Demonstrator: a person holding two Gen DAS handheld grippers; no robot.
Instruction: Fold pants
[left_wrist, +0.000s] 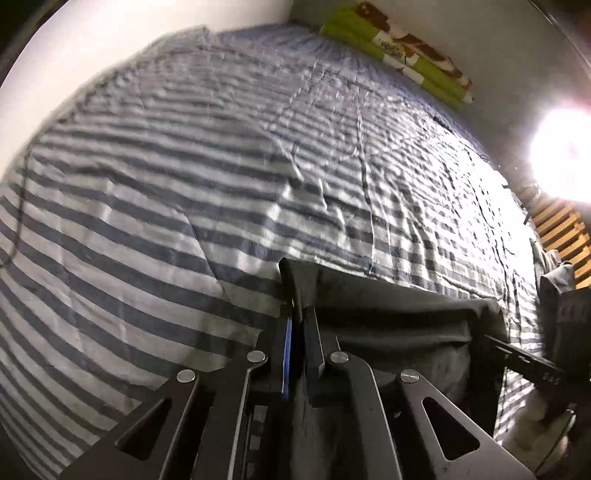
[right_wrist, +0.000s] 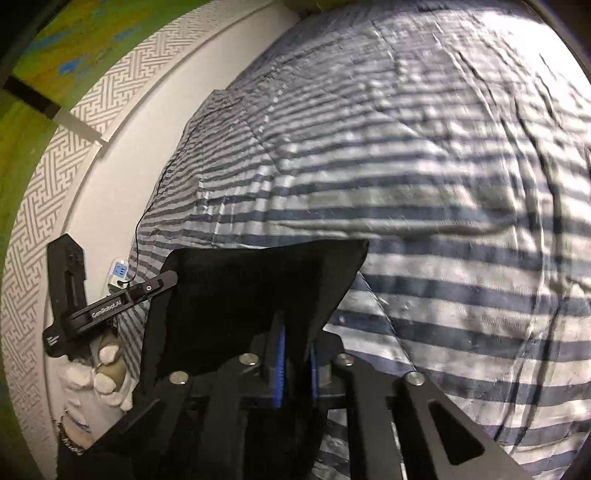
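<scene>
Nearest my left wrist lens, the left gripper (left_wrist: 297, 310) has its jaws pinched together on a corner of the dark pants (left_wrist: 388, 314), low in the centre of the frame. The cloth stretches rightward to the other tool at the lower right edge. In the right wrist view, the right gripper (right_wrist: 295, 336) is likewise clamped on the pants, which drape over its fingers at lower centre. A white-gloved hand (right_wrist: 99, 373) holds the left tool at lower left. Behind spreads a striped bedsheet (left_wrist: 166, 166); a green patterned pillow (left_wrist: 399, 48) sits upper right.
</scene>
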